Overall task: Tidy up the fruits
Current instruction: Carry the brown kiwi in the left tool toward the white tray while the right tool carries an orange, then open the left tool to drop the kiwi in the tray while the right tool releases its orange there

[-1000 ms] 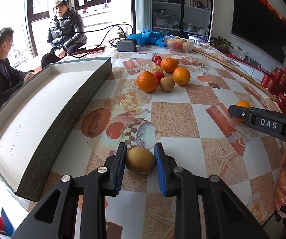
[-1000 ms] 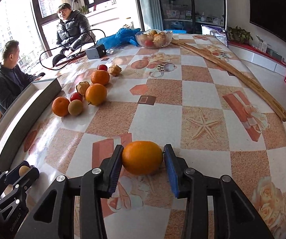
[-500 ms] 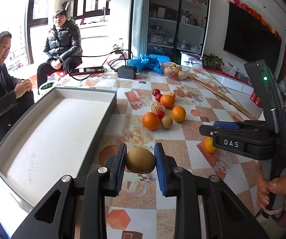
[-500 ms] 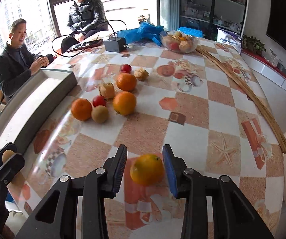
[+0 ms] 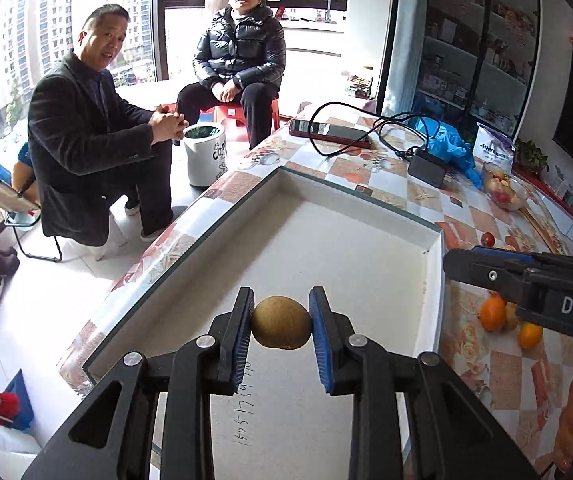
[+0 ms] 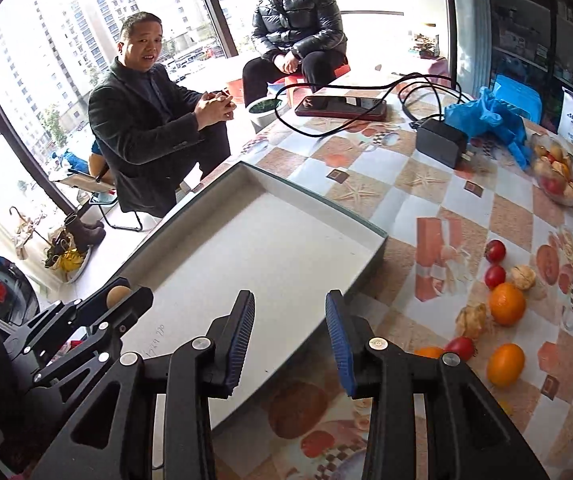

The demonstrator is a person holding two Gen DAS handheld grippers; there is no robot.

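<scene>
Above the white floor of the tray (image 5: 366, 240), a kiwi (image 5: 281, 322) is clamped between the jaws of the left gripper (image 5: 281, 320), held ready for setting down inside. Nothing is held by the right gripper (image 6: 290, 320); its jaws stand apart, empty, over the tray's near right edge. Oranges (image 6: 507, 304) are left on the surface to the right.

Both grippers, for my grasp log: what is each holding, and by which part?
The left gripper clamps the kiwi by its two opposite sides, one pad on each. The right gripper holds nothing; its jaws stand apart, empty.
</scene>
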